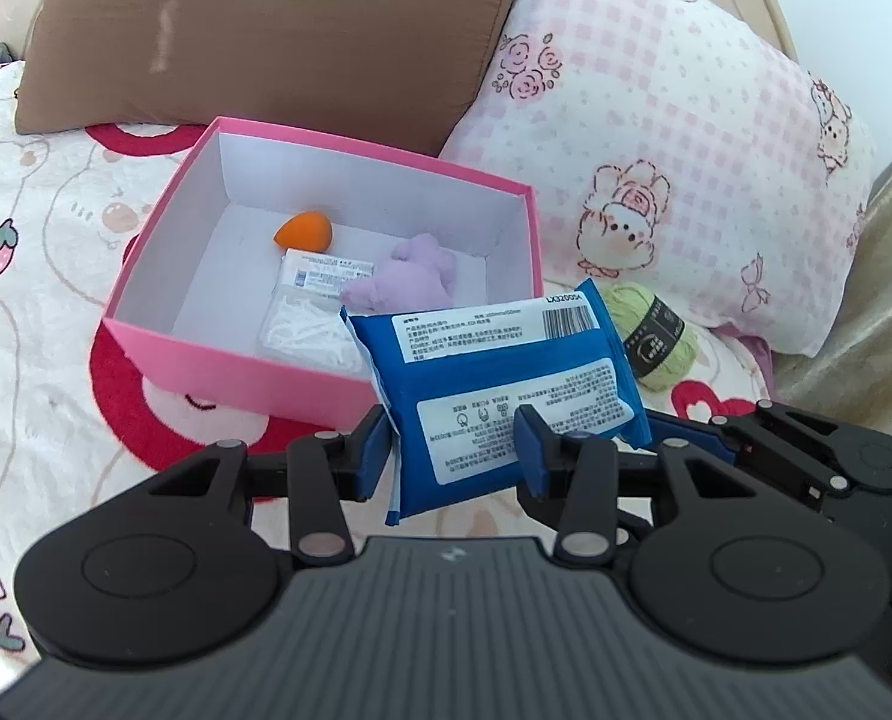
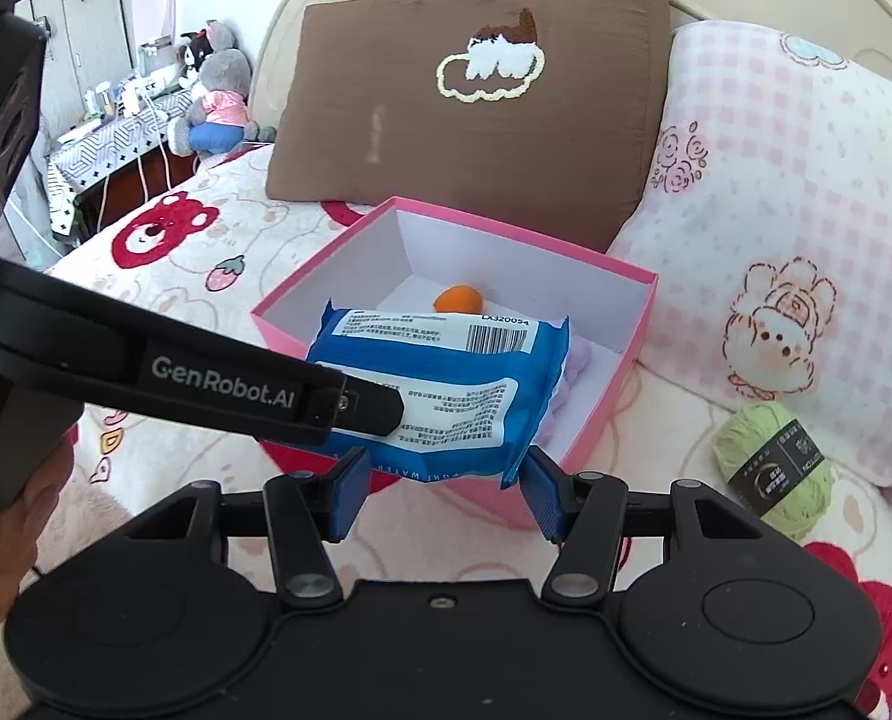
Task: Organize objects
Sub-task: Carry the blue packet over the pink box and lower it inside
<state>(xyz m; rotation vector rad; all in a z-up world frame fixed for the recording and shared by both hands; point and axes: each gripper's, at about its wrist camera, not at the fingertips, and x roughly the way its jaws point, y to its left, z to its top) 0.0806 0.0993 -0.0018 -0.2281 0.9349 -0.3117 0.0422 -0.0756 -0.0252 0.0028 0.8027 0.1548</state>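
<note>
Currently: left tool (image 1: 455,450) clamped on blue wipes pack (image 1: 494,384), held above near edge of pink box (image 1: 230,360); right tool (image 2: 443,495) apart, just below pack; green yarn ball (image 2: 770,468) on bed.

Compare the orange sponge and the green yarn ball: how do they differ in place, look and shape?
Place: the orange sponge lies inside the pink box, while the green yarn ball lies outside it on the bed, beside the checked pillow.
Look: the sponge is plain; the yarn ball wears a dark paper band.
Shape: the sponge tapers like a drop; the yarn ball is a rounded roll of strands.
Shared: neither gripper touches either one.
</note>
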